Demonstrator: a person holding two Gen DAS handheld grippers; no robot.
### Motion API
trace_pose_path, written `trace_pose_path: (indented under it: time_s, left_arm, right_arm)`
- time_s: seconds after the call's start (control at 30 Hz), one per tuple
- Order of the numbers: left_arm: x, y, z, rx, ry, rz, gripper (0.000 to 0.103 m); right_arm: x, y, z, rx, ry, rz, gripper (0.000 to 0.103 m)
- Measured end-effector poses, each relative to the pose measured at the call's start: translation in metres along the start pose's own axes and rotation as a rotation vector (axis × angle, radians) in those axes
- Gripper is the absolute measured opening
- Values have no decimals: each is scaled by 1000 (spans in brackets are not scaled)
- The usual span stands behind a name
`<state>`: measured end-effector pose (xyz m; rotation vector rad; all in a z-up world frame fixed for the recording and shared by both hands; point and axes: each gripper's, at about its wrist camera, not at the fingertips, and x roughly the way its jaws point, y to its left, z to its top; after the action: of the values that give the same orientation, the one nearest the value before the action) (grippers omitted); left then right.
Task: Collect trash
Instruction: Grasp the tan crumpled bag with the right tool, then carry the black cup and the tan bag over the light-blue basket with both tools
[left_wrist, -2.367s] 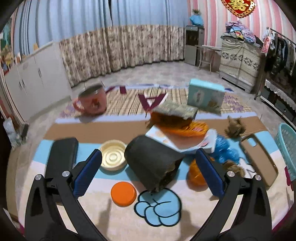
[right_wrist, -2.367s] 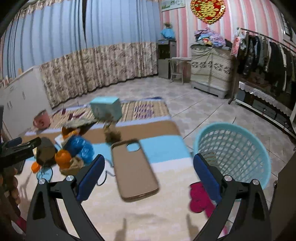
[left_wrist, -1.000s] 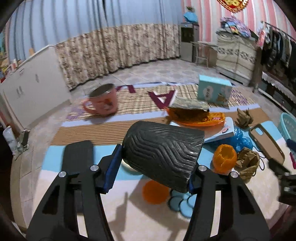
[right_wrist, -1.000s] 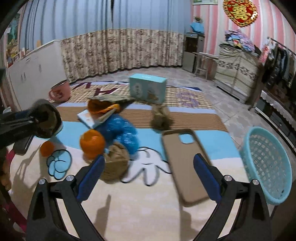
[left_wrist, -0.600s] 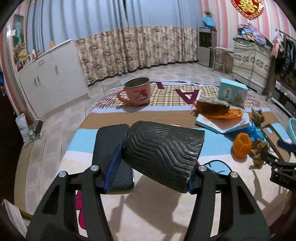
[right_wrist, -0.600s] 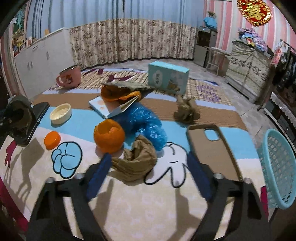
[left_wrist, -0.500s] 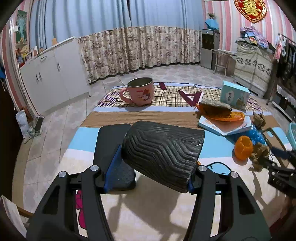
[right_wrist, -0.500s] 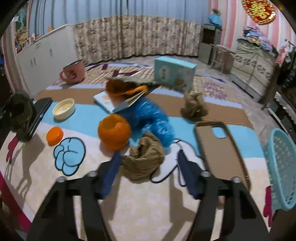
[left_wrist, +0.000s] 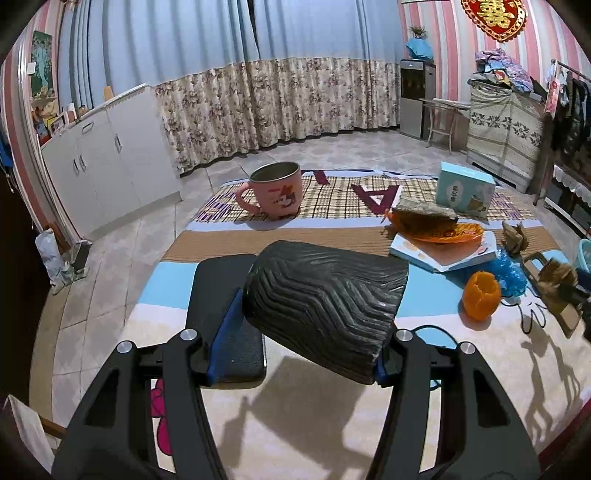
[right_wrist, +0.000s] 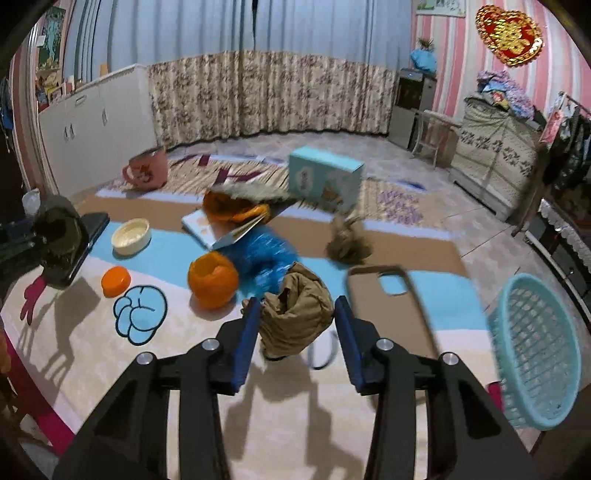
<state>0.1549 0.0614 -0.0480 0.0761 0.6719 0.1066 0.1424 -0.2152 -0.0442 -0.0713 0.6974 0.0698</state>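
My left gripper (left_wrist: 308, 332) is shut on a black ribbed cup (left_wrist: 325, 302), held on its side above the mat; it also shows at the left in the right wrist view (right_wrist: 61, 240). My right gripper (right_wrist: 295, 325) is shut on a crumpled brown paper wad (right_wrist: 297, 314), lifted off the mat. Other trash lies on the mat: an orange peel (right_wrist: 212, 280), a blue plastic bag (right_wrist: 267, 254), a second brown wad (right_wrist: 347, 245). The light-blue basket (right_wrist: 532, 339) stands at the right.
A black phone (left_wrist: 221, 314) lies under the cup. A pink mug (left_wrist: 275, 192), a blue box (right_wrist: 323, 181), a book with an orange wrapper (right_wrist: 229, 218), a cream lid (right_wrist: 131, 230), an orange cap (right_wrist: 116, 280) and a brown phone case (right_wrist: 391, 306) lie on the mat.
My left gripper closed on the black cup and lifted it. My right gripper moved onto the brown paper wad, closed on it and raised it.
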Motion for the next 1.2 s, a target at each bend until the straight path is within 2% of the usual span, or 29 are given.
trace_pose_path:
  time_s: [0.27,0.67,1.2]
  left_arm:
    - [-17,-16,6,16,-28,-1,56]
    - [-43,-59,16,48,-72,-37,56]
    - [-63,-119,33,110,-109,-85,56]
  right_arm:
    - [-25,-33,6,13,-48,-40,42]
    - [-60,-81,10,66,-125,-79,42]
    - [-84,-142,7,136,-168,-149,42]
